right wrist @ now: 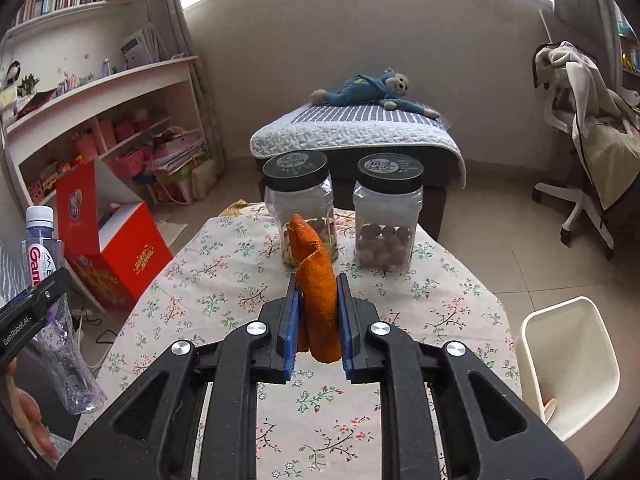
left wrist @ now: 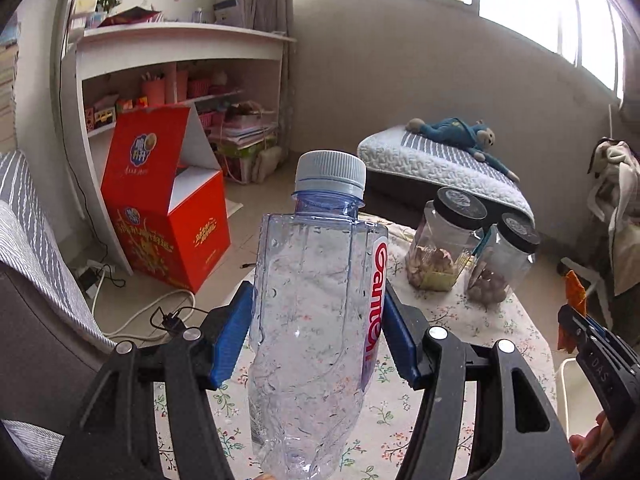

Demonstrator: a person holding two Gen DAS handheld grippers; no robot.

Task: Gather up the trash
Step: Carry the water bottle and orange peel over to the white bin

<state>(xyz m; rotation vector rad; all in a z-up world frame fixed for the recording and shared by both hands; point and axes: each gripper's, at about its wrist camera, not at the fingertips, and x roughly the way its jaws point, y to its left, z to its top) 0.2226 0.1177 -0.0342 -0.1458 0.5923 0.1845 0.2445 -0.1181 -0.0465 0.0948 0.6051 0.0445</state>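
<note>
The clear plastic bottle [left wrist: 316, 320] carries a label with red letters reading "Ganten" running along its side; in the right wrist view only "Gan" shows. The left gripper [right wrist: 30, 312] has "GenRobot.AI" printed in white on its black body. Printing on the red box [left wrist: 160, 208] and the jar lids [right wrist: 296, 164] is too small to read.

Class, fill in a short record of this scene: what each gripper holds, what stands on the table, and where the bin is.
left gripper: shut on empty plastic bottle, cap up
right gripper: shut on orange peel
table: floral cloth, two jars with black lids
bin: white, beside the table, on the right in the right wrist view
</note>
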